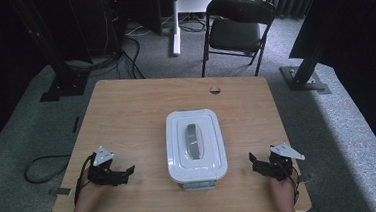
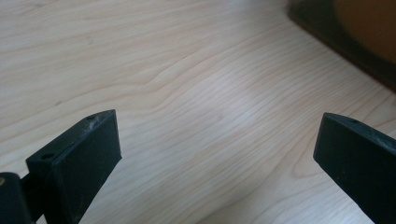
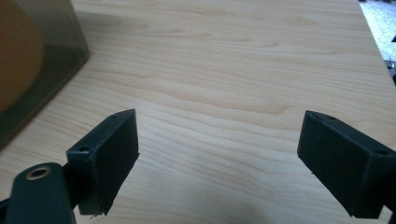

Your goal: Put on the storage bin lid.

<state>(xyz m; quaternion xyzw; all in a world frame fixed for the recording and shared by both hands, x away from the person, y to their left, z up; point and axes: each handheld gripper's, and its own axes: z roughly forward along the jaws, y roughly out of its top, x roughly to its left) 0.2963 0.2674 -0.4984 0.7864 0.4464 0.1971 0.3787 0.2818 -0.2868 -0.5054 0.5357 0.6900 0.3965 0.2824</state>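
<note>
Black folding chair (image 1: pixel 238 30) beyond the wooden table (image 1: pixel 136 109) (grey carpet (image 1: pixel 22 132) underneath), cables (image 1: pixel 42 169) left.

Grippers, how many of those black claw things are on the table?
2. The left gripper sits left of the white lidded box, and the right gripper sits right of it. Both have their jaws open and hold nothing.

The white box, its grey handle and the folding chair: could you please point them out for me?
white box (image 1: pixel 175 159): high view, left rim of its lid.
grey handle (image 1: pixel 194 141): high view, middle of the handle.
folding chair (image 1: pixel 235 34): high view, seat cushion.
</note>
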